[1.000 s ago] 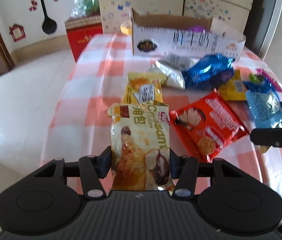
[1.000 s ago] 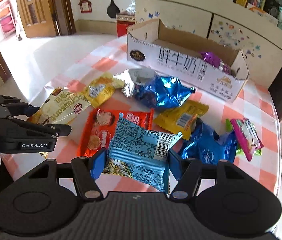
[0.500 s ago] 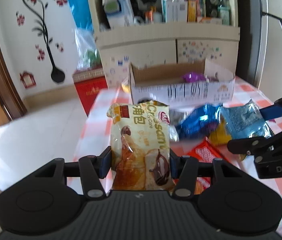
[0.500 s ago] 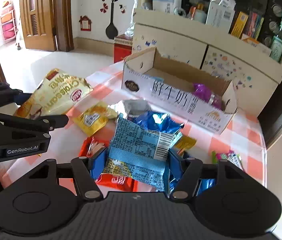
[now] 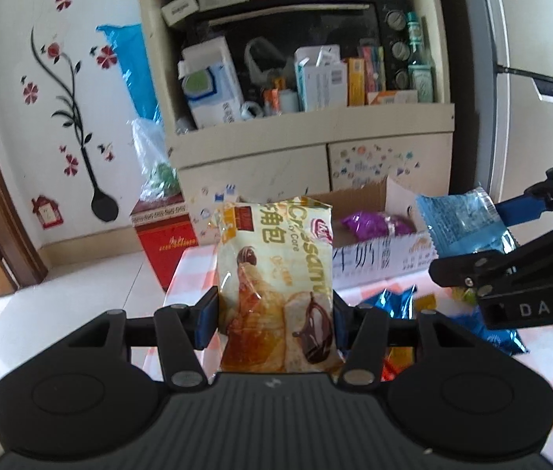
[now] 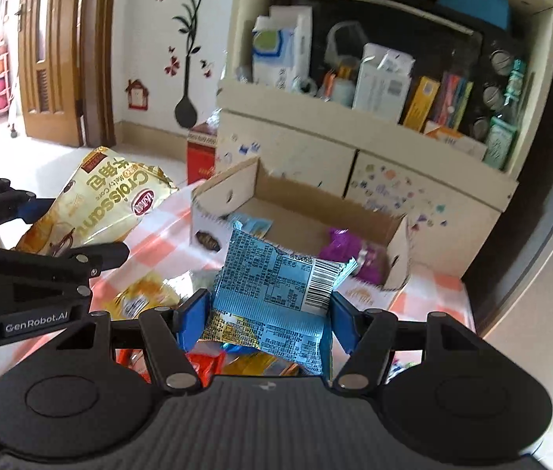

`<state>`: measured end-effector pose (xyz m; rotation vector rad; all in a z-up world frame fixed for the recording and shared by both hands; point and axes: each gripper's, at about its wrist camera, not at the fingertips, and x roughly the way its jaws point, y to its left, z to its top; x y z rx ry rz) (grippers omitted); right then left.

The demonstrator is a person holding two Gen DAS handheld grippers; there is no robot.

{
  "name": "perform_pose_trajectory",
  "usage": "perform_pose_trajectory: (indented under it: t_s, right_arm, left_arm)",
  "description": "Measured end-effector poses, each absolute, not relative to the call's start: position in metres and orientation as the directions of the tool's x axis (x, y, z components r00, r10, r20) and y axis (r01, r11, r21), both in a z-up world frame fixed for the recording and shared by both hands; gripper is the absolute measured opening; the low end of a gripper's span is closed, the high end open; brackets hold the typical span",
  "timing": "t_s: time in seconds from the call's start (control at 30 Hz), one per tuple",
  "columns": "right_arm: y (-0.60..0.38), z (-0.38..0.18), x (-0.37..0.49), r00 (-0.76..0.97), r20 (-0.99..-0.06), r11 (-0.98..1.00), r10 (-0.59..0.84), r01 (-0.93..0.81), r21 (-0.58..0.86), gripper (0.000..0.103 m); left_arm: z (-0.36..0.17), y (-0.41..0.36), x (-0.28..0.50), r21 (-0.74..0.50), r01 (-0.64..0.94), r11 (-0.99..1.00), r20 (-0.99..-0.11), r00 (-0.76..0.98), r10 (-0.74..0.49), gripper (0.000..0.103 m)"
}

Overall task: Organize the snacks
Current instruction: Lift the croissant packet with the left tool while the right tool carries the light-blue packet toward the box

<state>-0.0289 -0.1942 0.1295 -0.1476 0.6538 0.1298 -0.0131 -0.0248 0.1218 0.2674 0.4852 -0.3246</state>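
My left gripper [image 5: 274, 313] is shut on a yellow croissant packet [image 5: 276, 270], held upright in the air above the checked table. In the right wrist view the same croissant packet [image 6: 107, 203] shows at the left in the left gripper [image 6: 72, 231]. My right gripper [image 6: 264, 317] is shut on a light blue snack packet [image 6: 276, 293], label side up. That blue packet [image 5: 460, 223] appears at the right of the left wrist view. Beyond both stands an open cardboard box [image 6: 315, 227] with a purple packet [image 6: 347, 246] inside.
Several snack packets lie on the pink-checked tablecloth [image 6: 166, 243] below the grippers, among them a yellow one [image 6: 143, 297] and a shiny blue one [image 5: 394, 301]. A cream shelf cabinet [image 5: 315, 129] full of boxes stands behind the table. A red box [image 5: 162, 243] sits on the floor.
Both grippers have risen off the table with their packets and tilted up toward the cardboard box. The table snacks have dropped low in both views; the shelf now fills the top.
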Motion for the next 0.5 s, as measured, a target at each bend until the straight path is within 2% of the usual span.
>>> perform_pose_trajectory:
  t_s: [0.5]
  right_arm:
    - [-0.225,0.15,0.013,0.834,-0.552,0.997,0.026,-0.058,-0.04,0.071]
  left_arm:
    - [0.142,-0.056,0.039,0.16,0.373,0.914,-0.462,0.847,-0.265,0.053]
